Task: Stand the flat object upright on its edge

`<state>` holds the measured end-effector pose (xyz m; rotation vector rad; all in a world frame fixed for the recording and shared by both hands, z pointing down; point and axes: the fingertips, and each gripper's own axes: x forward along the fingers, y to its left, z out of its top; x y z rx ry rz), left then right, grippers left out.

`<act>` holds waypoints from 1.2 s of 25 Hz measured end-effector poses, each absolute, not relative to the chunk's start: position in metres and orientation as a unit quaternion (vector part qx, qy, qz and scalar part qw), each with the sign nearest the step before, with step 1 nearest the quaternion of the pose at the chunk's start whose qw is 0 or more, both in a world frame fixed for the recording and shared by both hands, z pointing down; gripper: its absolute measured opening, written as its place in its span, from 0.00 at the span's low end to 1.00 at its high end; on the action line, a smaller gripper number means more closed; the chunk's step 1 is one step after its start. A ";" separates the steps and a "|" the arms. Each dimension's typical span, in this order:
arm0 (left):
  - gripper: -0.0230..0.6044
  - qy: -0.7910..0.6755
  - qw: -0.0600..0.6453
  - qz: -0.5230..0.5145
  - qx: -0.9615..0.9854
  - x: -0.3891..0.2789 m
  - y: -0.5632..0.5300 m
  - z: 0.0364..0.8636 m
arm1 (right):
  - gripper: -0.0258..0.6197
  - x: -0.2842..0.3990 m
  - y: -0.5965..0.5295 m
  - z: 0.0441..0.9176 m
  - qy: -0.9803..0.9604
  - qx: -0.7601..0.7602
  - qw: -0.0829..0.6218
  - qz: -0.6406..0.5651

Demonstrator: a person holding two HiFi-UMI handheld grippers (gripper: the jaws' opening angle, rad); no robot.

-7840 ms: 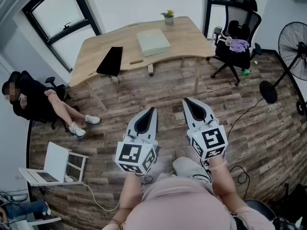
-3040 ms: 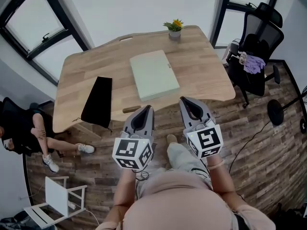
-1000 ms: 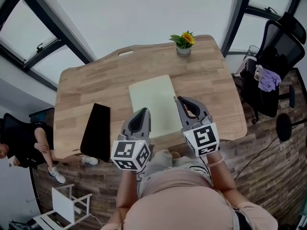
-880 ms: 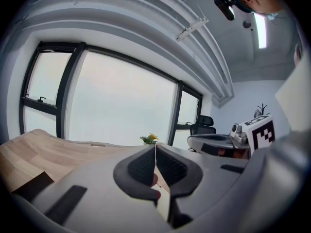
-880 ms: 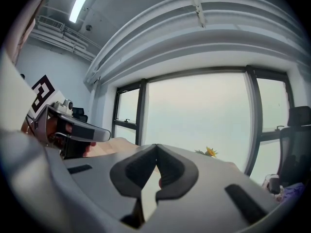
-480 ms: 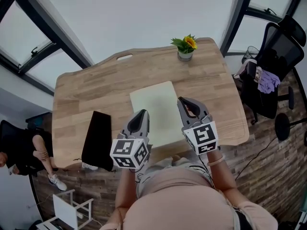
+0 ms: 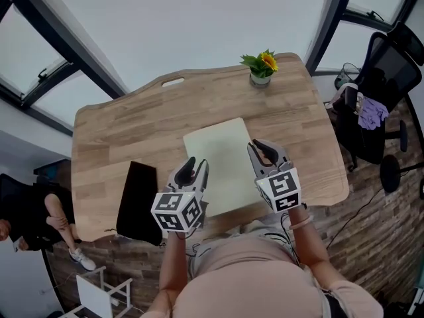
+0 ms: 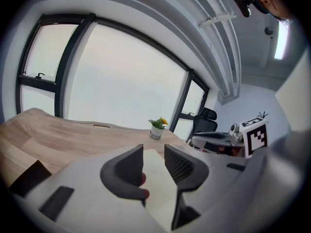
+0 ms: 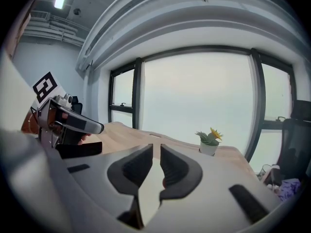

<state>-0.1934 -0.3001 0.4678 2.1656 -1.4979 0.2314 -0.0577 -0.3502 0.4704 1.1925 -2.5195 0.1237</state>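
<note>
on the wooden table [image 7: 132, 124] the pale green board [image 7: 222, 158] lay flat, its long sides running away from the person and its near edge close to the table's front edge. bare wood lay open on both long sides of it, wider to the left, and a clear strip ran behind it up to the flower pot [image 7: 260, 78] near the far edge. a black sheet [image 7: 138, 194] lay well to the left of the board, its near end hanging over the table's front edge. off the table's right end stood an office chair [image 7: 384, 52] with a purple cloth [image 7: 371, 111] on its seat, well apart from the board. a seated person [image 7: 26, 211] was at the far left, down by the floor.

both forearms reached forward from the body, side by side. the left gripper [image 7: 198, 162] pointed forward and somewhat down over the board's near left part. its jaws had just been opening and stood partly spread, with the board showing through the gap below them and nothing pressed between the pads. the right gripper [image 7: 260, 146] pointed the same way over the board's right edge. its jaws had also just been opening, but only a narrow slit parted them, and they pinched nothing. whether either gripper touched the board could not be told.
</note>
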 end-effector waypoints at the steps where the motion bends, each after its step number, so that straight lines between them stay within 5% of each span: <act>1: 0.22 -0.549 0.250 0.087 0.793 -0.196 -0.302 0.472 | 0.11 -0.059 -0.352 0.475 -0.888 0.420 0.180 0.047; 21: 0.37 -0.535 0.342 0.121 0.763 -0.232 -0.324 0.545 | 0.29 -0.064 -0.381 0.555 -0.867 0.410 0.252 0.126; 30: 0.43 -0.530 0.393 0.122 0.742 -0.243 -0.328 0.581 | 0.46 -0.063 -0.392 0.588 -0.861 0.397 0.267 0.171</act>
